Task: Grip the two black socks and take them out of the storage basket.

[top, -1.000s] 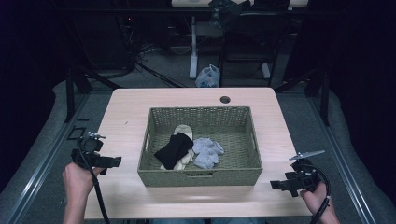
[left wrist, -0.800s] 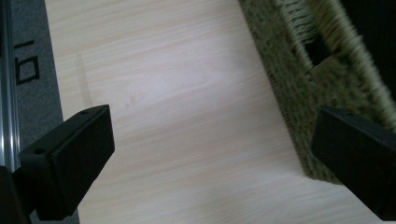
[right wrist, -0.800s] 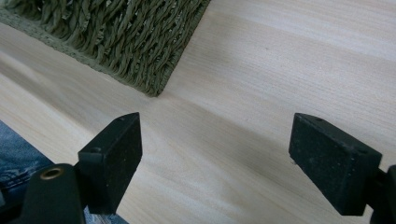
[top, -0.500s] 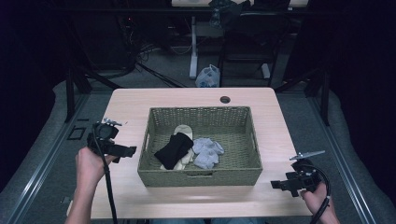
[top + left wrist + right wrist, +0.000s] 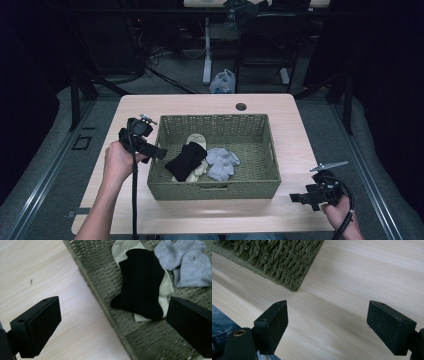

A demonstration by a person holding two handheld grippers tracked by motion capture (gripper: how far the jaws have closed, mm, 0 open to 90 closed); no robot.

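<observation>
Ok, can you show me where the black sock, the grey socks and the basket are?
black sock [image 5: 140, 282], left gripper view, on the middle of its ribbed cloth.
grey socks [image 5: 222, 163], high view, on the middle of the bundle.
basket [image 5: 215, 190], high view, on its near woven wall.

One woven basket [image 5: 215, 190] is sitting on one wooden table [image 5: 280, 105]; inside it three kinds of sock are lying: one black sock [image 5: 142, 280], one cream sock [image 5: 123, 246] peeking out from under it, and two grey socks [image 5: 185, 262] bunched together; two grippers are showing, the left gripper [image 5: 159, 153] and the right gripper [image 5: 295, 198], each with two jaws standing apart; one plastic bag [image 5: 223, 82] is sitting on the floor.
</observation>
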